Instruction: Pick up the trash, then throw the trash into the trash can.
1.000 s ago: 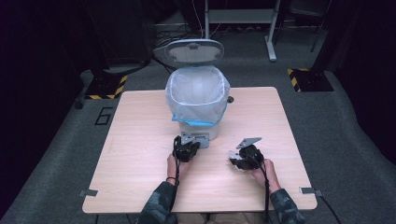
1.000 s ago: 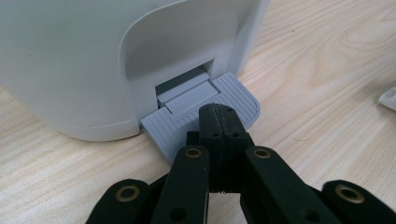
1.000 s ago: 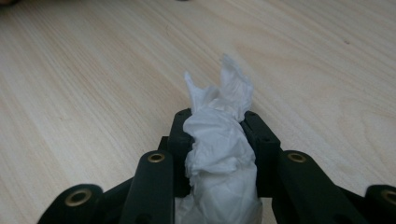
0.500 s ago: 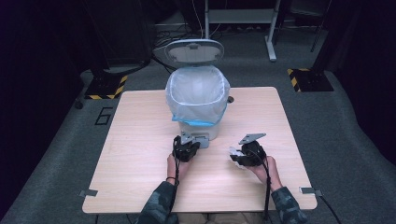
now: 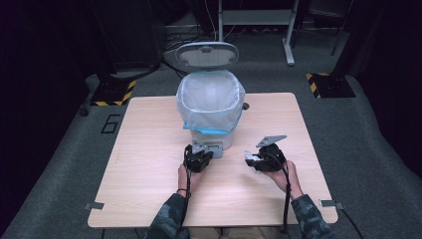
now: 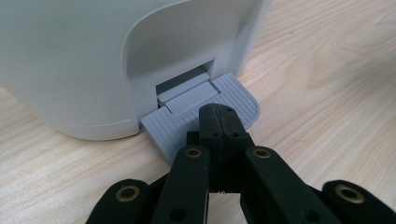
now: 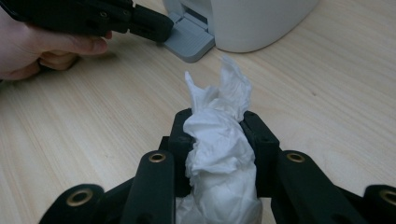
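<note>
The right gripper (image 5: 255, 160) has risen, jaws clamping a tissue (image 7: 219, 140); the left gripper (image 6: 218, 122), jaws closed empty, presses the bin's (image 5: 211, 107) pedal (image 6: 196, 116), clearest in its own view.

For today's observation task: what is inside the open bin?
The bin holds a translucent liner bag, its blue edge folded over the rim. No rubbish shows inside; the bottom is hidden by the liner's folds.

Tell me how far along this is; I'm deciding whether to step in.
Done: the bin's lid stands open, with the left gripper shut and pressing the pedal. In hand: the right gripper is clamped on a crumpled tissue beside the bin. Left: carrying the tissue over the liner and dropping it in.
</note>
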`<state>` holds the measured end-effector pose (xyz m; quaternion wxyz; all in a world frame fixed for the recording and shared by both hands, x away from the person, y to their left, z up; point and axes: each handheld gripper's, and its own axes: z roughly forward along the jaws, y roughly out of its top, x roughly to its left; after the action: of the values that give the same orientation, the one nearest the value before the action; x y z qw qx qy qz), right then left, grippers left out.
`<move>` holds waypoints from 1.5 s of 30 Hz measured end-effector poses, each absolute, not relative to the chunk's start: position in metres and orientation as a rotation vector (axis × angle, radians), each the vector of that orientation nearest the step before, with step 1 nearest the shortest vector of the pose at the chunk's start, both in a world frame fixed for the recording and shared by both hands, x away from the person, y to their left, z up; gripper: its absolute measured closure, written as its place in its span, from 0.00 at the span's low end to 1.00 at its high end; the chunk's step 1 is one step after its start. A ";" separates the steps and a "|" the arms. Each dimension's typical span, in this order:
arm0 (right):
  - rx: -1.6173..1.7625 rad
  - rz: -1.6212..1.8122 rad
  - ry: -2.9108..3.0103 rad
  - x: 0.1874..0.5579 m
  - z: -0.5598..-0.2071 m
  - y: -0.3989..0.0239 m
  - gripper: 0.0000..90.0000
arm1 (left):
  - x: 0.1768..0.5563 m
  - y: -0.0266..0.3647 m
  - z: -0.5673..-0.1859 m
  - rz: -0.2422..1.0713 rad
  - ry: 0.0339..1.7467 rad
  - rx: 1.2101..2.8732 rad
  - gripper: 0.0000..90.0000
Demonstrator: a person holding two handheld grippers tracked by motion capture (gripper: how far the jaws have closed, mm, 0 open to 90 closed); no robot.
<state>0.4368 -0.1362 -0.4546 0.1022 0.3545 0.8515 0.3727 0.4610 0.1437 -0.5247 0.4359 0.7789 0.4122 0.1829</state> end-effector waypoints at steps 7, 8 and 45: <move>1.038 1.113 2.510 0.442 -0.438 -0.137 0.77 | 0.461 0.144 -0.525 0.455 1.025 1.941 1.00; 1.038 1.117 2.508 0.442 -0.436 -0.137 0.77 | 0.461 0.144 -0.525 0.458 1.023 1.944 1.00; 0.948 1.195 2.440 0.468 -0.341 -0.134 0.77 | 0.461 0.143 -0.525 0.460 1.018 1.936 1.00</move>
<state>0.4679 -0.1337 -0.3411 0.1316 0.3265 0.8405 0.4118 0.4606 0.1426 -0.5248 0.4381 0.7786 0.4094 0.1850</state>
